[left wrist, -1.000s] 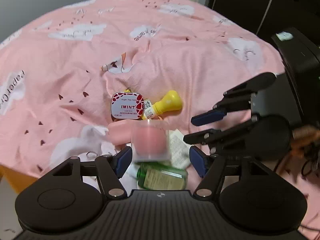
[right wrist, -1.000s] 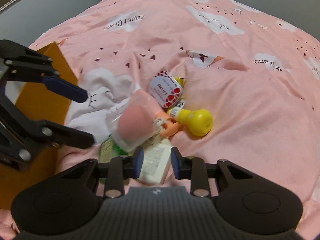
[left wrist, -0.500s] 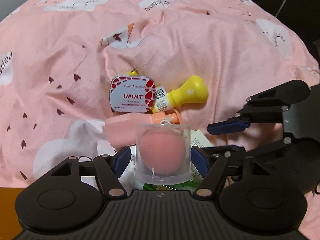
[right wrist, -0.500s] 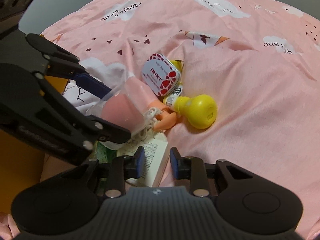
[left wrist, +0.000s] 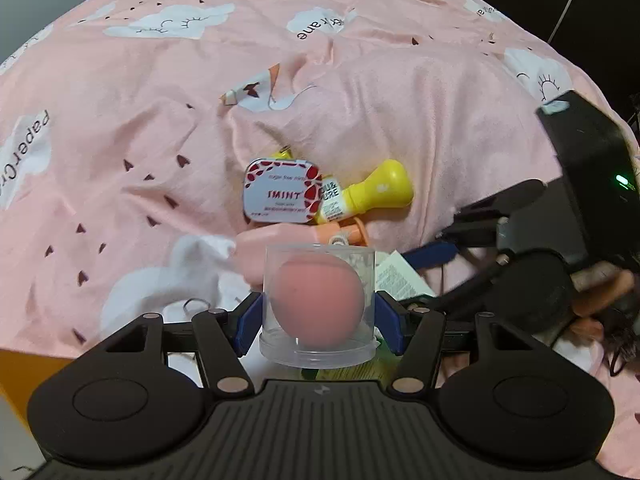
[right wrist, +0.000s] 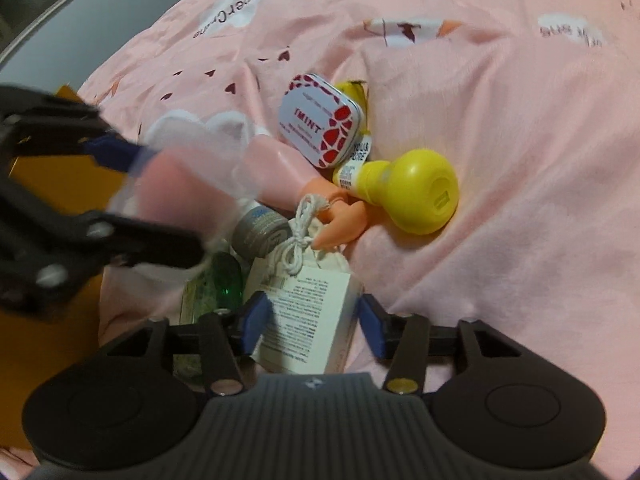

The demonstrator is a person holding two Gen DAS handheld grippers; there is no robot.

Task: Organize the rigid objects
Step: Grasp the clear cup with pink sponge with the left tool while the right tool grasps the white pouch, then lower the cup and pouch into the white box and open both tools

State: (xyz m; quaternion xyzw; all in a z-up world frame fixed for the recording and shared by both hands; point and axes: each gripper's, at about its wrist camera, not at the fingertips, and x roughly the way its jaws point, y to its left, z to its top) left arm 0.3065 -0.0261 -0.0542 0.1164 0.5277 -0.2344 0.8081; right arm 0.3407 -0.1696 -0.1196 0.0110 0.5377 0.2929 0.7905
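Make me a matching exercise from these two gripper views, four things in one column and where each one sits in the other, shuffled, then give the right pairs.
Things:
1. clear case with pink sponge
2. white printed box
3. mint tin
4. yellow-capped bottle

Places:
A. between the right gripper's open jaws
B. lying on the bedspread, cap toward the right wrist camera
C. gripped by the left gripper
D. flat beside the yellow bottle

Pairs: 1-C, 2-A, 3-D, 4-B

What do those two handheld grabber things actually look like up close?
Both are black plastic. The left gripper and right gripper each have a ribbed body, two round domes, jointed link arms with silver rivets, and blue pads on the fingertips. The right one's housing shows a green light.
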